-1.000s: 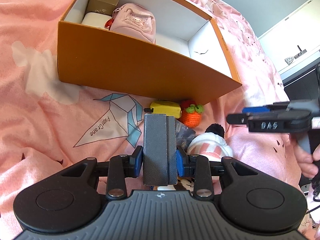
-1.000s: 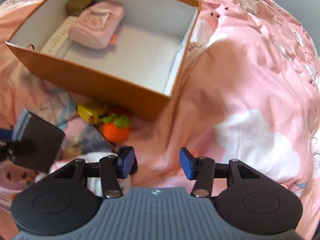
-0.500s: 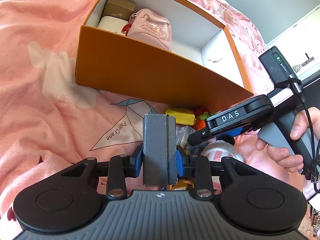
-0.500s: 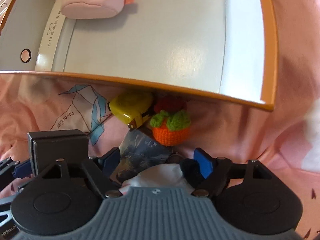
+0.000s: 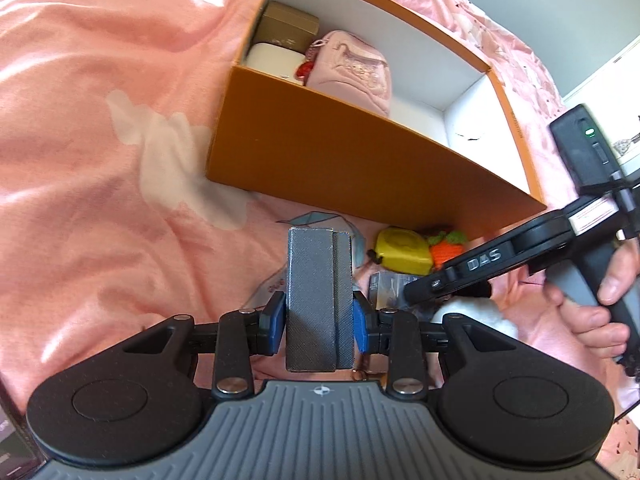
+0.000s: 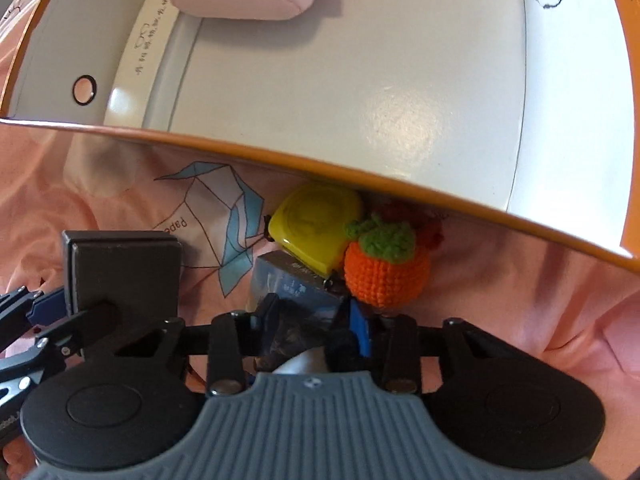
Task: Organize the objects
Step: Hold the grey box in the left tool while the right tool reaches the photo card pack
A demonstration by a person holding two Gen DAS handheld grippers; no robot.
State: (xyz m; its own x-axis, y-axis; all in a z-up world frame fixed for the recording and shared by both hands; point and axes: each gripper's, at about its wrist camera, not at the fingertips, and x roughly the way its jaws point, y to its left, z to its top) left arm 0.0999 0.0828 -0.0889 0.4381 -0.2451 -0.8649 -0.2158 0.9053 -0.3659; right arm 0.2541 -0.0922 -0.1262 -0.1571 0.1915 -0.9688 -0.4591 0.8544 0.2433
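**On the pink bedspread, beside the orange box**

Through your left wrist view, your left gripper (image 5: 319, 322) clamps a grey case (image 5: 319, 300) upright above the bedspread (image 5: 80, 160). Beyond it the orange box (image 5: 340, 152) holds a pink pouch (image 5: 352, 70) near its far-left corner. Your right hand (image 5: 596, 300) holds the other tool at the right.

Through your right wrist view, your right gripper (image 6: 310, 320) is closing around a black-and-white plush (image 6: 308, 344). A crocheted orange (image 6: 386, 272) and a yellow tape measure (image 6: 316, 226) lie against the box's near wall.
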